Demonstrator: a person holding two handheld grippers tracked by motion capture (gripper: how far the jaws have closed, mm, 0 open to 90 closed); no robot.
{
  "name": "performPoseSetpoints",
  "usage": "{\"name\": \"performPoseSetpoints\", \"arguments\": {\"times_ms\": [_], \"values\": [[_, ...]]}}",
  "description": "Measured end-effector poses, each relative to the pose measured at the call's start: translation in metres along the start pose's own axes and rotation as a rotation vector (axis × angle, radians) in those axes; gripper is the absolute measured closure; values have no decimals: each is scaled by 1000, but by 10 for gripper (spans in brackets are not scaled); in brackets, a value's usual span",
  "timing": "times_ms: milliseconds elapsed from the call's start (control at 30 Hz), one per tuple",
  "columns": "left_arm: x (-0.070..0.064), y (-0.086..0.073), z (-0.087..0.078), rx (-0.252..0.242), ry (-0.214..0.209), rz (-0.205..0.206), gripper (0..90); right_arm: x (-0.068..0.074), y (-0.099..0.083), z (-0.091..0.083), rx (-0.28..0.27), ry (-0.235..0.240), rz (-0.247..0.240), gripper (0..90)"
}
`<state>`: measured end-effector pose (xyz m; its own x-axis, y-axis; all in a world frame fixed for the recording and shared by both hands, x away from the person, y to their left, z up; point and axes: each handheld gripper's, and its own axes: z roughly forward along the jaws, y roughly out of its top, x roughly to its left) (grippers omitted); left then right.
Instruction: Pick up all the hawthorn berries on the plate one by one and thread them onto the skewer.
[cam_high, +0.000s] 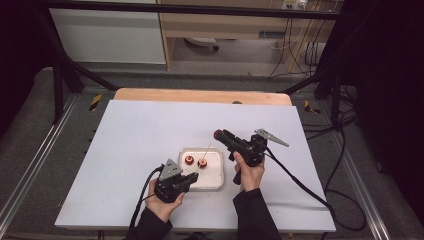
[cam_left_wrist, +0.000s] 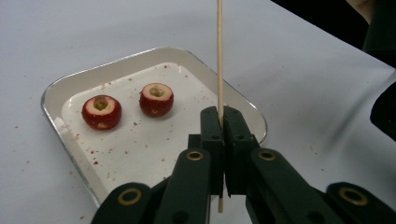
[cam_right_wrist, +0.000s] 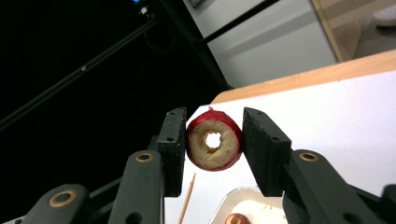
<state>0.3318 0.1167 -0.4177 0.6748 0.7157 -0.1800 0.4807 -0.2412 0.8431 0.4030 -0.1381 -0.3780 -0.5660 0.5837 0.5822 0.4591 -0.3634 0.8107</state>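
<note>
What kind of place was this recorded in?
Probably a lab or workshop data-collection bench, not a kitchen: a white-topped table stands inside a black metal frame, loose cables run across the floor behind, and the handheld black two-jaw grippers trail cables.

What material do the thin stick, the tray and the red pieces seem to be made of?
Stick: pale, matte, likely bamboo or wood.
Tray: probably metal, with a shiny mirror-like rim.
Red pieces: seemingly cored fruit, with glossy red skin, pale flesh and crumbs around them.
</note>
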Motion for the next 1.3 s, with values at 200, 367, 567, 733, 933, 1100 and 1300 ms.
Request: {"name": "performPoseSetpoints", "arguments": {"times_ms": [200,367,567,733,933,1100,1300], "values": [[-4,3,3,-8,-5,1,880,1,-2,1,-28,13,-8,617],[-4,3,2,-9,-7,0,880,1,-3,2,-35,12,-15,617],[-3,4,2,-9,-6,-2,880,1,-6,3,-29,18,-22,617],[-3,4,3,-5,-8,-2,880,1,-8,4,-29,29,-23,617],[-3,4,3,-7,-6,-2,880,1,-9,5,-36,31,-26,617],[-3,4,3,-7,-7,-4,880,1,-10,5,-33,31,-22,617],[-3,4,3,-10,-5,-5,880,0,-11,5,-27,30,-27,617]]}}
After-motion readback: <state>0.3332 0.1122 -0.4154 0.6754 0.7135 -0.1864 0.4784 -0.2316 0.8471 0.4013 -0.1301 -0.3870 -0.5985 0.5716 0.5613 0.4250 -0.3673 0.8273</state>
